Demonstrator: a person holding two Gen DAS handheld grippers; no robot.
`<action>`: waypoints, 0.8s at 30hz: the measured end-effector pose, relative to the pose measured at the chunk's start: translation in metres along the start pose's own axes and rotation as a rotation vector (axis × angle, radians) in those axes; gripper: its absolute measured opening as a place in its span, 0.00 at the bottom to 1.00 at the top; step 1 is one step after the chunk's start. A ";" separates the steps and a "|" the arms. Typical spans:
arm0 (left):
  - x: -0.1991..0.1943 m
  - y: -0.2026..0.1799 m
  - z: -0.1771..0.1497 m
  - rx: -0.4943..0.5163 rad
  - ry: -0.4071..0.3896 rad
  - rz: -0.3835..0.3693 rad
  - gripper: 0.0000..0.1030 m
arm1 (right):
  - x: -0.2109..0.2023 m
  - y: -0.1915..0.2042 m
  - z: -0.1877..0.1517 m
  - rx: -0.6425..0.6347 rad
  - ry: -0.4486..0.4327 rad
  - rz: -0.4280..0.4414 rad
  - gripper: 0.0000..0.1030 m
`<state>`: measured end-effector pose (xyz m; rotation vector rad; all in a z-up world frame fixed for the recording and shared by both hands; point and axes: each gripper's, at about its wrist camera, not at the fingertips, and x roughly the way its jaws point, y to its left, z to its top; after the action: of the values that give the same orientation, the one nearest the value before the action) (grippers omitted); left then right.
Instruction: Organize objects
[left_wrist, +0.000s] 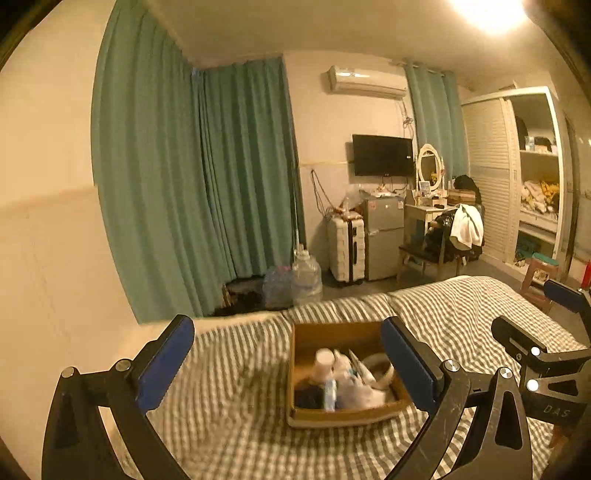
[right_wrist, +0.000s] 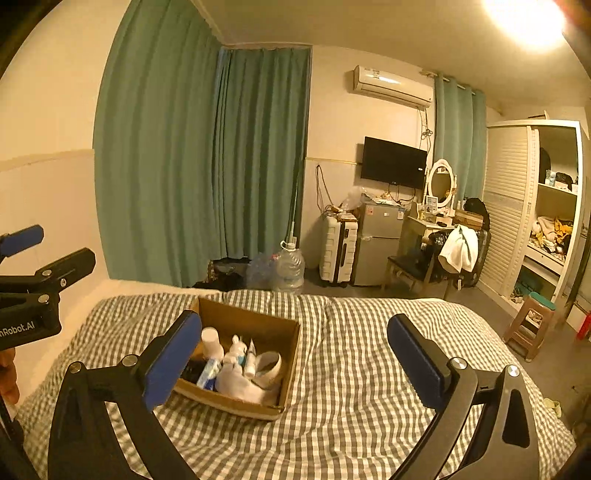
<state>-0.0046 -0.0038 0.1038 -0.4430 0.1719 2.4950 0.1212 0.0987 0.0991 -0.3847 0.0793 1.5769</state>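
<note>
Sitting on bed (right_wrist: 351, 369), cardboard box (right_wrist: 280, 332) just ahead of both tools, left (left_wrist: 288, 369) & right (right_wrist: 291, 365), both wide open, empty.

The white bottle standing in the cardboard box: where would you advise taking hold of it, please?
Probably by its cap end, coming from above. The white bottle stands upright at the back left of the cardboard box, its top poking above the packed items, while the box walls and neighbours block its sides.

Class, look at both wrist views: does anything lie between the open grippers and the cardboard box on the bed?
Nothing visible does. Only bare checked bedcover lies between the left gripper, the right gripper and the cardboard box.
</note>
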 end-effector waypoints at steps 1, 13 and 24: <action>0.004 0.001 -0.007 -0.018 0.011 -0.009 1.00 | 0.002 0.000 -0.005 -0.001 -0.004 0.001 0.98; 0.053 -0.009 -0.082 -0.043 0.111 0.078 1.00 | 0.038 -0.010 -0.061 0.022 0.034 0.000 0.98; 0.059 -0.032 -0.107 0.018 0.094 0.055 1.00 | 0.063 0.001 -0.101 -0.001 0.087 -0.012 0.98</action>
<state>-0.0022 0.0303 -0.0173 -0.5553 0.2467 2.5252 0.1401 0.1300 -0.0142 -0.4534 0.1429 1.5482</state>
